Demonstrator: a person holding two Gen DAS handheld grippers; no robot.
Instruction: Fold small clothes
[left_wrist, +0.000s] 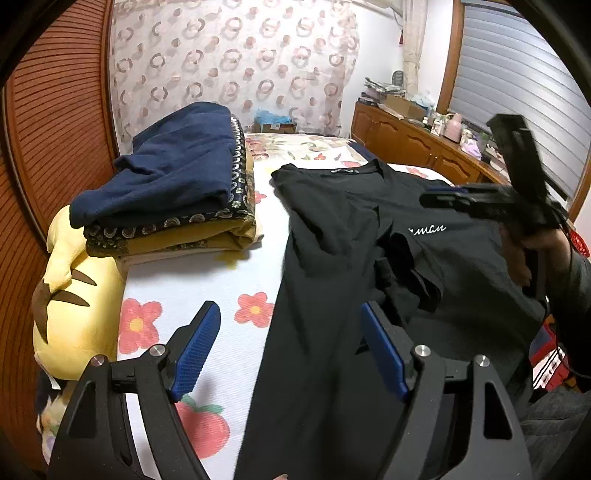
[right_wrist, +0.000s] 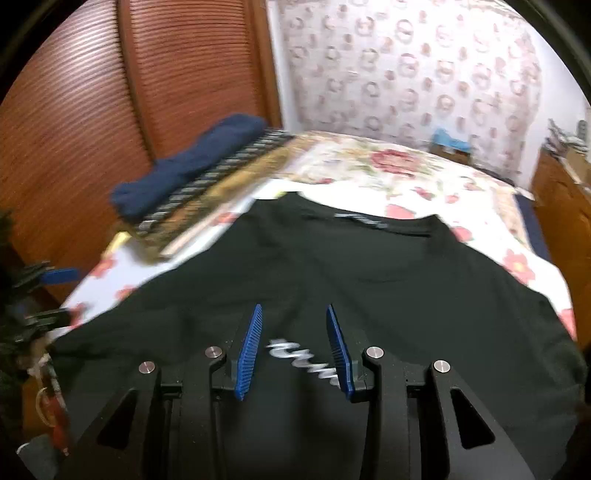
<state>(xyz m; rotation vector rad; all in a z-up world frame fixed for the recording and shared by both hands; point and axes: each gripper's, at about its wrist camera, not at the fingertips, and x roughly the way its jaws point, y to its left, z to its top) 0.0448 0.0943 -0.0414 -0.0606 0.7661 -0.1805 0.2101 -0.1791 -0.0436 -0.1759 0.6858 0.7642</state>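
Observation:
A black T-shirt (left_wrist: 332, 229) with white script lettering lies on the flowered bedsheet (left_wrist: 221, 280), its left side folded over the middle. It fills the right wrist view (right_wrist: 332, 266). My left gripper (left_wrist: 288, 321) is open and empty, low over the shirt's left edge. My right gripper (right_wrist: 293, 321) is open and empty, just above the white lettering (right_wrist: 303, 354). It shows from the side in the left wrist view (left_wrist: 443, 197), held by a hand above the shirt's right part.
A stack of folded textiles, navy on top (left_wrist: 173, 173), sits at the bed's left. A yellow plush toy (left_wrist: 74, 295) lies by it. A wooden wardrobe (right_wrist: 92, 110) stands to the left, a cluttered wooden cabinet (left_wrist: 406, 136) to the right.

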